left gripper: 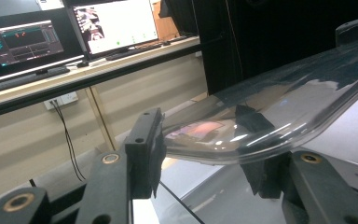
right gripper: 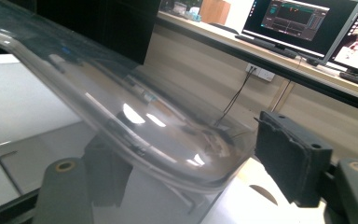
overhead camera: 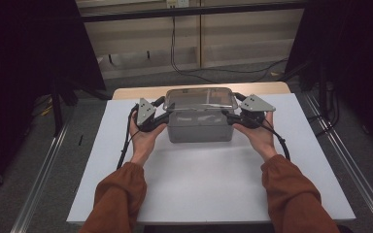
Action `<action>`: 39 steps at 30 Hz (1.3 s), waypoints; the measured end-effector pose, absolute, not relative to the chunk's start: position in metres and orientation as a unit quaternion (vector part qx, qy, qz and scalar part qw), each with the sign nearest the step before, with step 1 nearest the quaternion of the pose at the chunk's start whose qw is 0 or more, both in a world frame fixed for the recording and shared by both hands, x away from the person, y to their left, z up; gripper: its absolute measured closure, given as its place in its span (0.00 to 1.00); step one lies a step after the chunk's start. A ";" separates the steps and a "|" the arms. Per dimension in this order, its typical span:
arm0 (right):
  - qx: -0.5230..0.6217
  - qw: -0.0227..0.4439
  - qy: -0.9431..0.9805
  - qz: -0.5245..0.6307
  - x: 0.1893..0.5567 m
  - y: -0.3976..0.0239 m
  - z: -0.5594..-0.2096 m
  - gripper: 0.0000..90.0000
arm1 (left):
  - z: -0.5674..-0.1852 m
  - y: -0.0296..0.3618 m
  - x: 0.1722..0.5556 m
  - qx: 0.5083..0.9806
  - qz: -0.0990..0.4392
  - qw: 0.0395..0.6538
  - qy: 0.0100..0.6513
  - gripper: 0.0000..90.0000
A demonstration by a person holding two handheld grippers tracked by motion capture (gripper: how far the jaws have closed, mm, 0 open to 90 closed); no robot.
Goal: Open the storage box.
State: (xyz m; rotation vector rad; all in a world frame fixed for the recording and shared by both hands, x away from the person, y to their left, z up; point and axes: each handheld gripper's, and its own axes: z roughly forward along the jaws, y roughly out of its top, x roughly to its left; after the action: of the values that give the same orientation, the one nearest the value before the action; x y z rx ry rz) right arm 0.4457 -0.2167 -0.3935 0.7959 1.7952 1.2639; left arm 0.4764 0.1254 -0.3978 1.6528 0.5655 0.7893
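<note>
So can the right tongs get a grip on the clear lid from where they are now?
Probably yes. The clear lid's end already lies between the right tongs' jaws, with nothing blocking; one pad still stands off the rim, so they'd only need to close. The left tongs flank the opposite end.

Rust-orange sleeves (overhead camera: 121,194), black claws (overhead camera: 161,118)

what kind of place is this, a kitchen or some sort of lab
Most likely a lab or recording workspace, not a kitchen. A white table stands on a grey floor flanked by metal rails, computer monitors run on a bench along the wall, and cables hang down to the floor.
</note>
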 end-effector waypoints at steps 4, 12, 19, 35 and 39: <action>0.305 0.391 0.700 0.514 0.449 -0.219 -0.386 0.43 | -0.396 0.124 0.479 0.703 0.340 0.576 0.241 0.58; 0.299 0.388 0.694 0.527 0.452 -0.219 -0.385 0.53 | -0.394 0.127 0.483 0.698 0.342 0.578 0.248 0.56; 0.297 0.383 0.695 0.531 0.457 -0.219 -0.381 0.56 | -0.395 0.128 0.490 0.692 0.346 0.581 0.254 0.53; 0.305 0.375 0.686 0.544 0.467 -0.221 -0.371 0.56 | -0.386 0.128 0.505 0.698 0.343 0.578 0.248 0.48; 0.306 0.373 0.684 0.548 0.470 -0.222 -0.369 0.56 | -0.386 0.125 0.508 0.699 0.348 0.572 0.249 0.48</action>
State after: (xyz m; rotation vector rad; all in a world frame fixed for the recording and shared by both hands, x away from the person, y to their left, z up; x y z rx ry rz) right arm 0.4697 -0.2220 -0.3690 0.7835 1.7520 1.4042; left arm 0.5079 0.1248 -0.3860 1.6399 0.5850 0.8172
